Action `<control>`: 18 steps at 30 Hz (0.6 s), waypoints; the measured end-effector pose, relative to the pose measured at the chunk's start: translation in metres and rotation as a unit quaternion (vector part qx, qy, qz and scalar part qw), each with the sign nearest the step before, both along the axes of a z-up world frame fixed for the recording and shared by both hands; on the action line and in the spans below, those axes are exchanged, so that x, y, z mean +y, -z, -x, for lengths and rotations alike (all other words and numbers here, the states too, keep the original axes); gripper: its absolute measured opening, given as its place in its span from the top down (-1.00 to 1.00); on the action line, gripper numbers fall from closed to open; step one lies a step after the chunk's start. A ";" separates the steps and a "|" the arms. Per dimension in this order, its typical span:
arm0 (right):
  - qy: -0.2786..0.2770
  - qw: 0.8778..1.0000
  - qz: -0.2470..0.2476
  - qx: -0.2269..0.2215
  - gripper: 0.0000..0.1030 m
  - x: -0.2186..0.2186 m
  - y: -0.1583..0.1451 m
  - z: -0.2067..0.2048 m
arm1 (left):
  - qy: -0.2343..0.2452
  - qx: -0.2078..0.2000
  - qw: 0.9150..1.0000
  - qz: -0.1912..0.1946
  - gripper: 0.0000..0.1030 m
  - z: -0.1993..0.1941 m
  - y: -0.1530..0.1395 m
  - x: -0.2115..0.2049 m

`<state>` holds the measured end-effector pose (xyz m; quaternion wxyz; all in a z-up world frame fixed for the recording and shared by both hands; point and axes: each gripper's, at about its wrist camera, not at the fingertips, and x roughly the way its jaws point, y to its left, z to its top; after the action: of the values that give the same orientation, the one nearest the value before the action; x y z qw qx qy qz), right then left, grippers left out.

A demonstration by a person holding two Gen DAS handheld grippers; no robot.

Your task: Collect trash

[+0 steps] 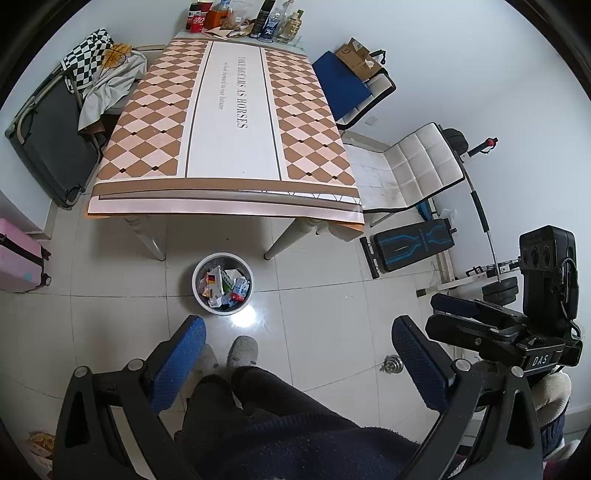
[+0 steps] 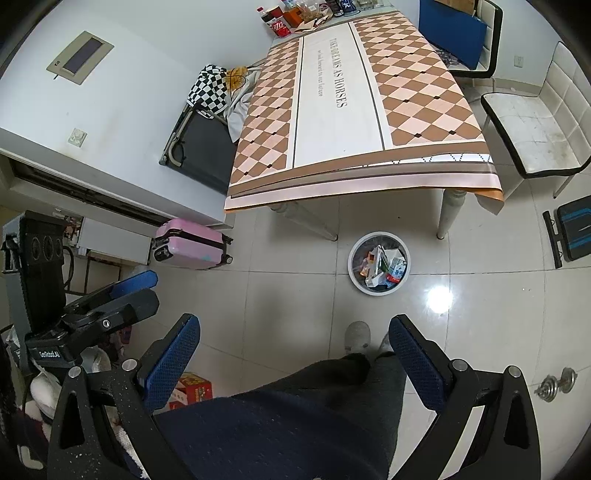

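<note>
Left gripper (image 1: 295, 363) and right gripper (image 2: 293, 360): jaws of both spread wide, nothing between them, held high over the floor and well back from the worktop (image 1: 225, 122), apparently at rest. Bin (image 1: 222, 283) on the floor by the worktop's near edge, already holding cartons and wrappers, placed within easy reach for drops. Worktop bare apart from bottles and cans (image 1: 236, 18) crowded at its far end; likely little remains to collect.

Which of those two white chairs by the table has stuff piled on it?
The farther chair, near the table's cluttered end: a blue board and a cardboard box rest on it. The nearer white chair has a bare seat.
</note>
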<state>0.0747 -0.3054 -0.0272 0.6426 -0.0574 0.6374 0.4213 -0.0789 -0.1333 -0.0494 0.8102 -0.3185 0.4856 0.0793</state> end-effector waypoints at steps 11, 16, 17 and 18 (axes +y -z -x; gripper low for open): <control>-0.004 1.000 -0.002 -0.003 -1.00 0.005 -0.006 -0.001 | 0.000 -0.004 1.000 -0.003 -1.00 0.000 -0.006 -0.001; -0.006 1.000 -0.001 -0.004 -1.00 0.005 -0.006 -0.002 | -0.002 -0.004 1.000 -0.005 -1.00 0.001 -0.008 0.002; -0.007 1.000 -0.001 -0.004 -1.00 0.006 -0.006 -0.002 | -0.003 -0.004 1.000 -0.005 -1.00 0.001 -0.009 0.002; -0.008 1.000 -0.001 -0.004 -1.00 0.006 -0.005 -0.002 | -0.002 -0.004 1.000 -0.005 -1.00 0.002 -0.009 0.003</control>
<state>0.0766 -0.2994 -0.0217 0.6419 -0.0636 0.6341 0.4265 -0.0812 -0.1305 -0.0408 0.8137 -0.3157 0.4811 0.0822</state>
